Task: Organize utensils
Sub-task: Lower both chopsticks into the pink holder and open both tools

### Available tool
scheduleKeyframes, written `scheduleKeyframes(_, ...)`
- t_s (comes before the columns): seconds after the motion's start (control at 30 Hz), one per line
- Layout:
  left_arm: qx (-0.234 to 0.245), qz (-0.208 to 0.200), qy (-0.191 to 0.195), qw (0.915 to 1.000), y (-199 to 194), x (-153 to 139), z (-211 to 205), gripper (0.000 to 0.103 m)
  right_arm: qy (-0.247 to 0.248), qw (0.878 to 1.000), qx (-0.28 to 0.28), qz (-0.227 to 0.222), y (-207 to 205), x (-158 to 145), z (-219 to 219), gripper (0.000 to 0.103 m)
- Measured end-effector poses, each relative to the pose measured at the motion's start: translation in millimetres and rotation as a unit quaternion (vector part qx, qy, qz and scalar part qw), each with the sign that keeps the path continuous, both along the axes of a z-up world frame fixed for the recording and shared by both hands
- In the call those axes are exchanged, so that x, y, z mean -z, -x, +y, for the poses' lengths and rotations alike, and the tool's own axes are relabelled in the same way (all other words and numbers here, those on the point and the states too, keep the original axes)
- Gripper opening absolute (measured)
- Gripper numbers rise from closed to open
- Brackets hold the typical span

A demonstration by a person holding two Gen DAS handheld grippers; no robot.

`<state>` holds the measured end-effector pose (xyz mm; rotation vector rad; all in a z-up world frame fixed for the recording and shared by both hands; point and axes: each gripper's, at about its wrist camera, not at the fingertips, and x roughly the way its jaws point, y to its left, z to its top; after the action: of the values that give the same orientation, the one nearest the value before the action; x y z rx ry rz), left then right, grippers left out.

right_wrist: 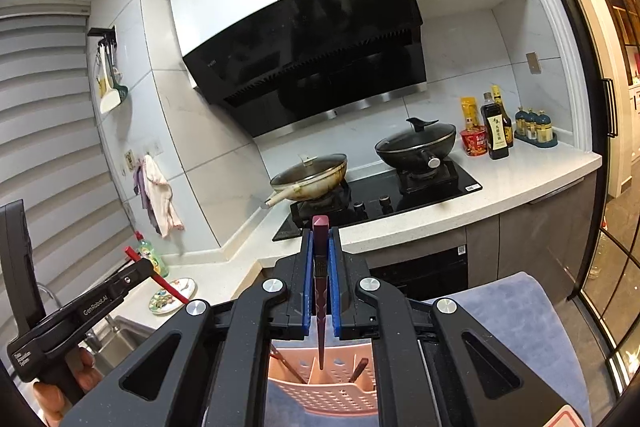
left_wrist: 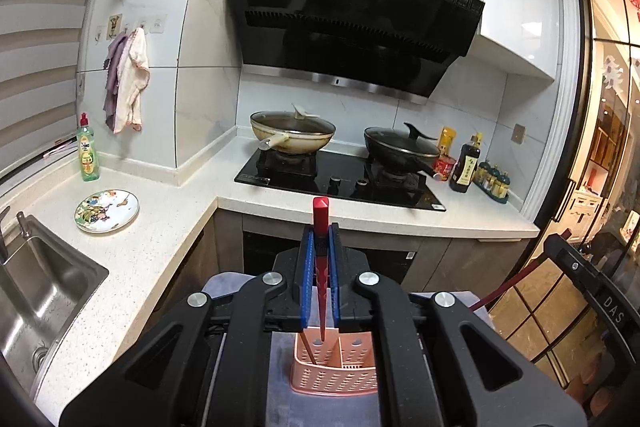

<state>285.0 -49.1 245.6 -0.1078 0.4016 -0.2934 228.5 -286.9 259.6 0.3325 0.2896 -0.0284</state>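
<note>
A: Where's the basket?
B: Pink basket (left_wrist: 335, 371) at bottom centre, on a grey mat (right_wrist: 532, 323).
A: The claws?
B: Left claw (left_wrist: 321, 255) pinches a red chopstick (left_wrist: 321, 227); right claw (right_wrist: 321, 259) pinches a maroon chopstick (right_wrist: 320, 267), both at frame centre.

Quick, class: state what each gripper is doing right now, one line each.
Left gripper: shut on a red chopstick.
Right gripper: shut on a dark purple chopstick, above the pink holder.
</note>
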Motion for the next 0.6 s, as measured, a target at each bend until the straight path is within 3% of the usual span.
scheduleKeyframes(0.3, 0.009, 0.047, -0.016, 0.9987, -33.2, 47.5, -13.3, 0.007, 0.005, 0.999, 0.001, 0.054, -34.1, 43.4, -1.3, 0.007)
scheduleKeyframes(0.6, 0.013, 0.076, -0.022, 0.9967, -41.8, 71.3, -13.3, 0.007, 0.016, 0.998, 0.009, 0.067, -42.4, 55.5, -0.5, 0.011)
